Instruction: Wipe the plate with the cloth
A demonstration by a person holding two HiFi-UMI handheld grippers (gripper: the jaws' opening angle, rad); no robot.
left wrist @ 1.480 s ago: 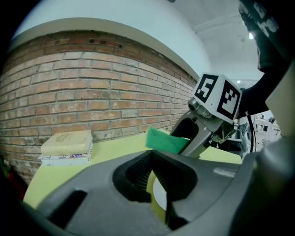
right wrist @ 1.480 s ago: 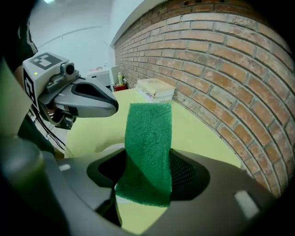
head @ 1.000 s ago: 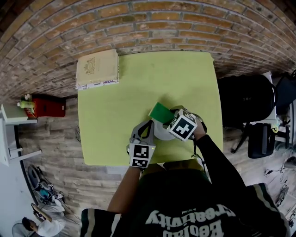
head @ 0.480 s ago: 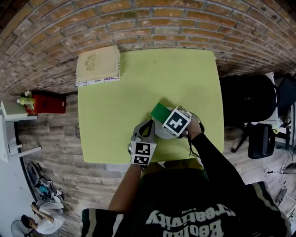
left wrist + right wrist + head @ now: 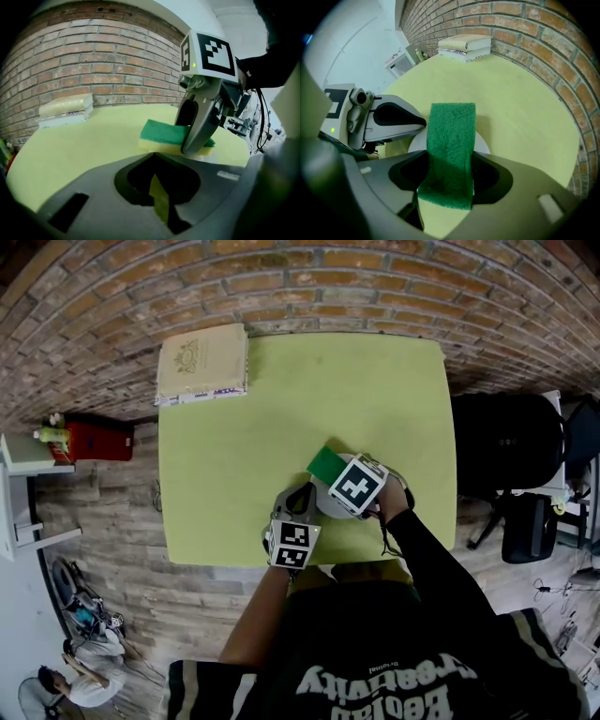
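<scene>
A small white plate (image 5: 325, 505) lies near the front edge of the yellow-green table (image 5: 234, 446). My right gripper (image 5: 335, 482) is shut on a green and yellow sponge (image 5: 326, 465), which rests flat on the plate. In the right gripper view the sponge's (image 5: 451, 140) green face runs out between the jaws over the plate (image 5: 483, 144). My left gripper (image 5: 302, 499) reaches the plate's left rim; its fingers (image 5: 401, 123) lie together over that rim. The left gripper view shows the sponge (image 5: 161, 132) under the right gripper (image 5: 197, 140).
A stack of pale books (image 5: 201, 364) sits at the table's far left corner. A brick wall (image 5: 300, 277) runs behind the table. A black chair (image 5: 502, 451) stands to the right, a red box (image 5: 94, 440) on the floor to the left.
The right gripper has slid a little to the left across the plate with the sponge. The left gripper has stayed at the plate's rim.
</scene>
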